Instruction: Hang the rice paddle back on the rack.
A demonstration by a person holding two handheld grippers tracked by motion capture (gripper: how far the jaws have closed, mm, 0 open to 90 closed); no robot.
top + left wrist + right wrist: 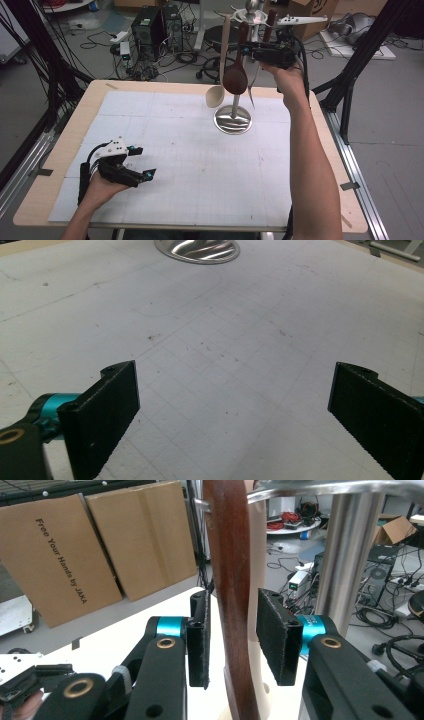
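Note:
A metal utensil stand [233, 120] rises from a round base at the back middle of the table. A dark wooden spoon [235, 77] and a pale spoon [216, 95] hang from its top. My right gripper [246, 50] is raised at the dark spoon's handle [230, 580]. In the right gripper view [232, 640] the handle runs between the jaws. A gap shows at the right-hand pad, so the gripper is open. My left gripper [144, 161] rests at the front left of the table, open and with nothing between its jaws [232, 405].
The stand's steel pole [345, 555] is just beside the right jaw. White gridded paper [200, 165] covers the wooden table. Computers and cables [155, 30] lie on the floor behind it, black frame legs [350, 85] stand at its right, and cardboard boxes [100, 545] lean farther off.

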